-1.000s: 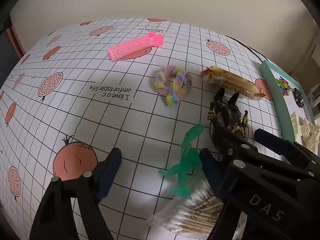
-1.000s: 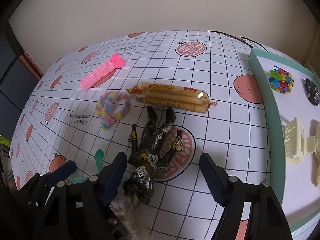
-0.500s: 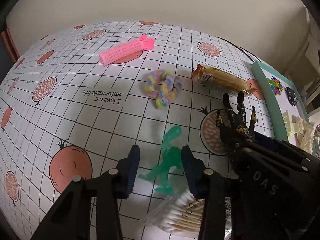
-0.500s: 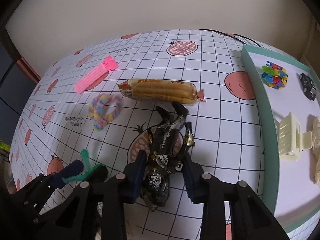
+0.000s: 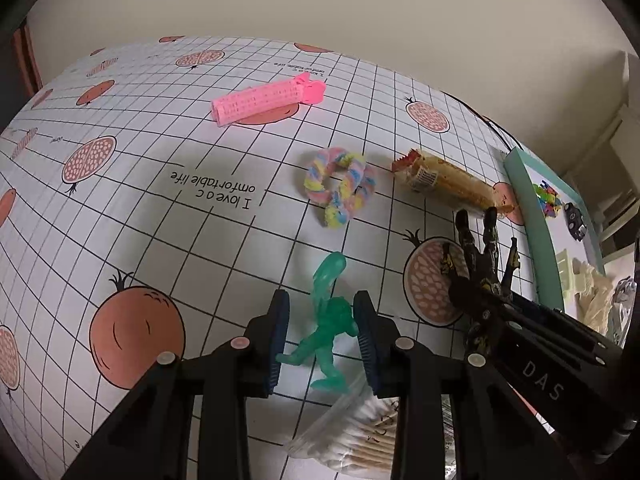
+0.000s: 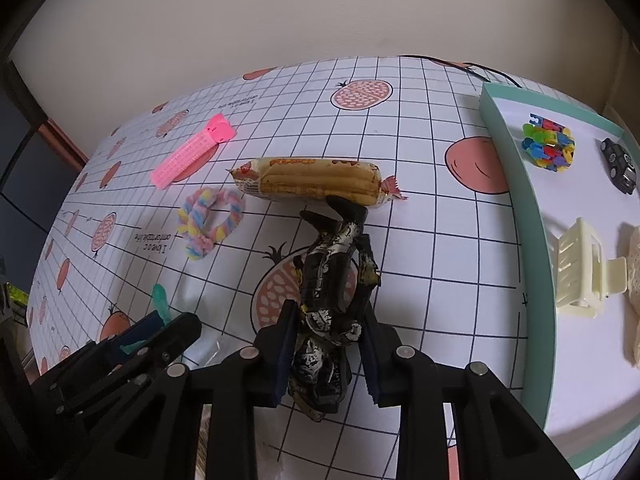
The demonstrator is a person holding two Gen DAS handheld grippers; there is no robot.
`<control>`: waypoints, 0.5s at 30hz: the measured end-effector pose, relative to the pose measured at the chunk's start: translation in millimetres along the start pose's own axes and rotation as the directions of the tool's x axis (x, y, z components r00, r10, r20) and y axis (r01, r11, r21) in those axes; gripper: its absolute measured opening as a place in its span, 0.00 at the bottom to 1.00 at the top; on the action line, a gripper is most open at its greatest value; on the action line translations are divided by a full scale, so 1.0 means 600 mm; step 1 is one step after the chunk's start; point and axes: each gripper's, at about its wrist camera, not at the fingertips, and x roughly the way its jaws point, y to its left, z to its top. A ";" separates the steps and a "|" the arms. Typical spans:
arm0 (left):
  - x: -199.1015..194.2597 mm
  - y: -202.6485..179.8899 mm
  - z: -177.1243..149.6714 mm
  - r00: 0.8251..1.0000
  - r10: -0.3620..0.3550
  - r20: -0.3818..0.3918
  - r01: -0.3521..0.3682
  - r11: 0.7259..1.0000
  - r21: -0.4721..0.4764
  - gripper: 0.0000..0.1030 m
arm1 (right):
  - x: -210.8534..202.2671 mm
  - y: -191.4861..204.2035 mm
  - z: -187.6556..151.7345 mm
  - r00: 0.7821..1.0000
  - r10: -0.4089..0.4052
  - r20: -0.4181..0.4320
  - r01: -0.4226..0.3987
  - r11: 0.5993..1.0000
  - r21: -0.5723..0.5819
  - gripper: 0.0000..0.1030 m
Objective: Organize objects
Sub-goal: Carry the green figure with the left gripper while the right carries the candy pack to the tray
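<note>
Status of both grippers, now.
Left gripper: shut on the green figure.
Right gripper: shut on the black figure.

Grid-patterned tablecloth [image 5: 168, 216] with fruit prints, plain beige wall [image 6: 280, 12], black cable [image 6: 476, 70]

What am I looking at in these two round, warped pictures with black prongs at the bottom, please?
Each picture comes from a fisheye camera on a hand-held gripper, looking along its two fingers; a person holds one in each hand. The left gripper is closed around a green figure; the right gripper clamps a black action figure. On the gridded tablecloth lie a pink hair roller, a pastel scrunchie, a biscuit pack and cotton swabs. A teal-rimmed tray on the right holds small items.
</note>
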 end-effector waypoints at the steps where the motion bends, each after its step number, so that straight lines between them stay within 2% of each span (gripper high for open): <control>1: 0.000 0.001 0.000 1.000 -0.003 0.000 0.003 1.000 -0.003 0.33 | -0.001 -0.001 0.000 1.000 0.003 -0.003 -0.003 1.000 0.001 0.30; 15: -0.011 0.014 0.005 1.000 0.002 -0.003 -0.002 0.997 -0.077 0.33 | -0.025 -0.034 0.001 0.999 0.041 -0.013 -0.041 0.998 0.050 0.30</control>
